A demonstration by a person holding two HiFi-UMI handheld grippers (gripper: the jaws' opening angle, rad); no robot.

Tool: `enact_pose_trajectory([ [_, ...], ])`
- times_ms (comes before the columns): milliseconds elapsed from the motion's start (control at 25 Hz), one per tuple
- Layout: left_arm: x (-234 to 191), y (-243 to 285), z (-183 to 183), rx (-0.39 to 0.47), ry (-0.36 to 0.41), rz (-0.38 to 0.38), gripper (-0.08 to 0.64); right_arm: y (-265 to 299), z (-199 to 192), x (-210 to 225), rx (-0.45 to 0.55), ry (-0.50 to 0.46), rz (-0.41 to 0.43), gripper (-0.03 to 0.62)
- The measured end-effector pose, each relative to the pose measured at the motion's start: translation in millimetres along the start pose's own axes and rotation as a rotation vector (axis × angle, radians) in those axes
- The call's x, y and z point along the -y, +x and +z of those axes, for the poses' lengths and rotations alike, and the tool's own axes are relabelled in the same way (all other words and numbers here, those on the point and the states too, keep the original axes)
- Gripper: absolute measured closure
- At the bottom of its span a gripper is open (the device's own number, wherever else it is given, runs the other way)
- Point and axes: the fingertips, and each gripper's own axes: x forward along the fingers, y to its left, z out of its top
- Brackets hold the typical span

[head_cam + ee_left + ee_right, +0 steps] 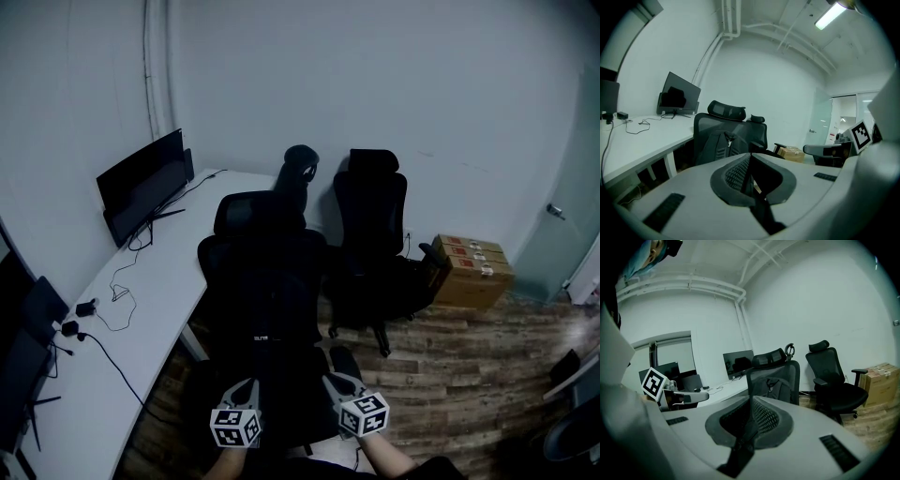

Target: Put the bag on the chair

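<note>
The left gripper (749, 157) and the right gripper (751, 400) were held side by side at the bottom of the head view, both pointing towards the near chair (259, 214). In each gripper view the two jaws met along a single line, fully closed, with nothing clamped between the pads.

The bag (723, 145), a dark backpack, stood upright on the seat of the near chair, leaning against the mesh backrest below the headrest. It lay straight ahead of both grippers and clear of them, with a gap between the fingertips and the bag in both gripper views. From the right gripper the bag showed just above and beyond the closed tips; from the left gripper it showed above and slightly to the left of the tips. In the head view the bag could not be told apart from the dark chair.

A second chair (371, 217) stood behind and to the right. A white desk (159, 291) with a monitor (141, 183) ran along the left wall, and cardboard boxes (472, 267) sat on the wooden floor at the right.
</note>
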Motion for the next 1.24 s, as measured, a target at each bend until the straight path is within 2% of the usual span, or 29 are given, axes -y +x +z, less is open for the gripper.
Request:
enact_pose_trajectory([
  [320, 12.2, -26.2, -12.1, 0.020, -0.006, 0.006, 0.540, -22.0, -10.0, -9.3, 0.001, -0.013, 0.009, 0.540],
  [640, 30.4, -39.2, -25.3, 0.004, 0.001, -0.024, 0.540, -34.3, -25.8, -20.4, -0.005, 0.011, 0.023, 0.540],
  [1240, 48.5, -48.5, -34.2, -0.010, -0.007, -0.027, 0.541, -48.3, -34.2, -14.6, -0.016, 0.030, 0.005, 0.543],
])
